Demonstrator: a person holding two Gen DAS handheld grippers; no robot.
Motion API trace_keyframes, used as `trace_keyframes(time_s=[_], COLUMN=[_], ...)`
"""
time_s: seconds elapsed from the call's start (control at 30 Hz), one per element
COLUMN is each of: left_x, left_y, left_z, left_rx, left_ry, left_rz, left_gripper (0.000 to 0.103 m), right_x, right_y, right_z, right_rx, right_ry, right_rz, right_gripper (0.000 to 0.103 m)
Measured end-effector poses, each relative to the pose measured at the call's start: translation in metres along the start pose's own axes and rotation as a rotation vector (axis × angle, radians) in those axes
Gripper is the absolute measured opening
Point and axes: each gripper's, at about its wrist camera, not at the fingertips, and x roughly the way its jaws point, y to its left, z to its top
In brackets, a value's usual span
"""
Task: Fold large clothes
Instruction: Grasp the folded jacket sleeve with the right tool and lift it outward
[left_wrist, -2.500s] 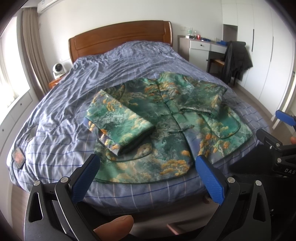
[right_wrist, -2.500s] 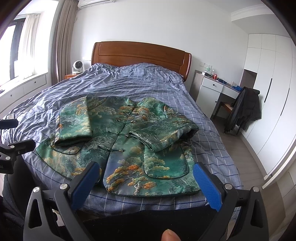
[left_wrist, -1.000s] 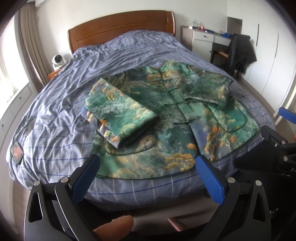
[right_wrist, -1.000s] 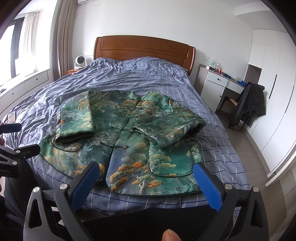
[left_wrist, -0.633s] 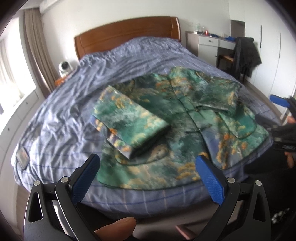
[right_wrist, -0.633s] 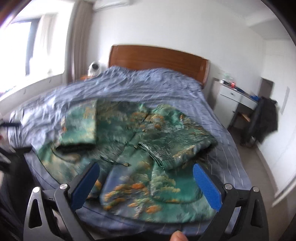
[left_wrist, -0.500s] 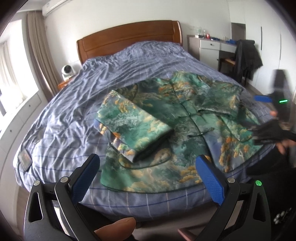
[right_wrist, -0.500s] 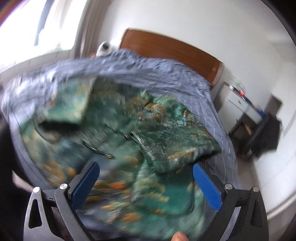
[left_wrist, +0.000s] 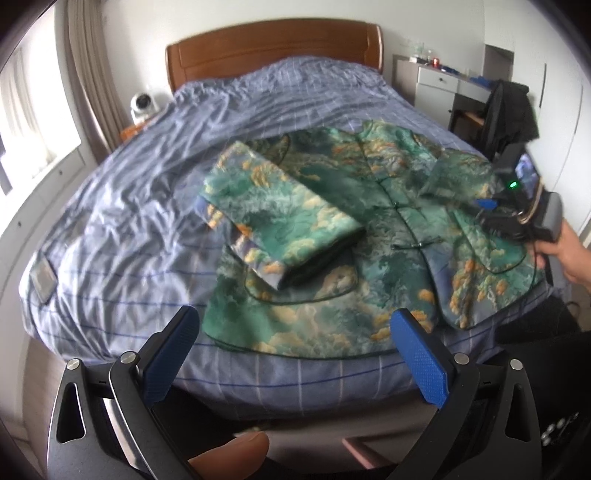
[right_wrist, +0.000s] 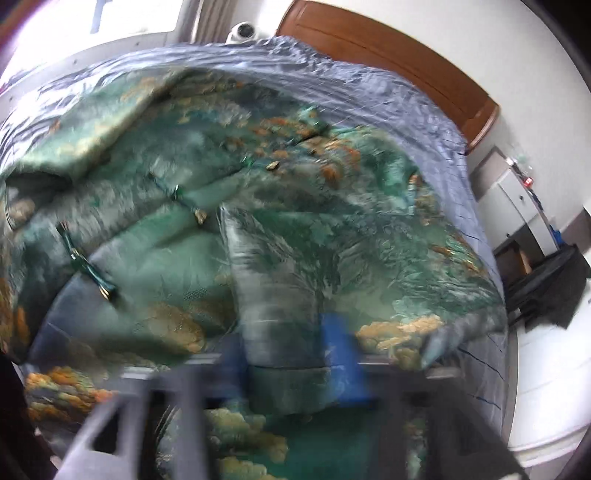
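Your left gripper (left_wrist: 293, 350) sits at the bottom of its frame with jaws spread wide and nothing between them, hanging off the near edge of the bed (left_wrist: 147, 184). The green patterned jacket (left_wrist: 332, 229) lies flat mid-frame on the blue checked cover, both sleeves folded across its front. At the right edge of that frame, your right gripper (right_wrist: 291, 350) has just been closing; its blurred blue pads (right_wrist: 341, 354) now pinch the folded right sleeve (right_wrist: 280, 295).
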Motion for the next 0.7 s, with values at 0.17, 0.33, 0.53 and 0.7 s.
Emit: trace_keyframes(time_s=[0.17,0.33,0.53,0.7], left_x=[0.008,0.009,0.016,0.012], left_y=[-0.004,-0.005,0.0,-0.005], left_z=[0.002,0.002,0.004,0.008], left_rx=[0.006,0.016,-0.016,-0.002], left_ry=[0.027,0.023,0.058,0.046], left_rz=[-0.026,-0.016,-0.044,-0.043], left_gripper=[0.103,0.103,0.103,0.103], right_x=[-0.046,-0.104,-0.138,-0.14], right_y=[-0.027,-0.09,-0.176,-0.223], right_z=[-0.003,-0.022,-0.067,-0.116], right_rx=[0.137,0.374,0.603,0.77], right_ry=[-0.104,-0.207,-0.238,-0.215], right_rz=[-0.068,-0.18,-0.41,-0.521], right_gripper=[0.015,0.013,0.011,0.01])
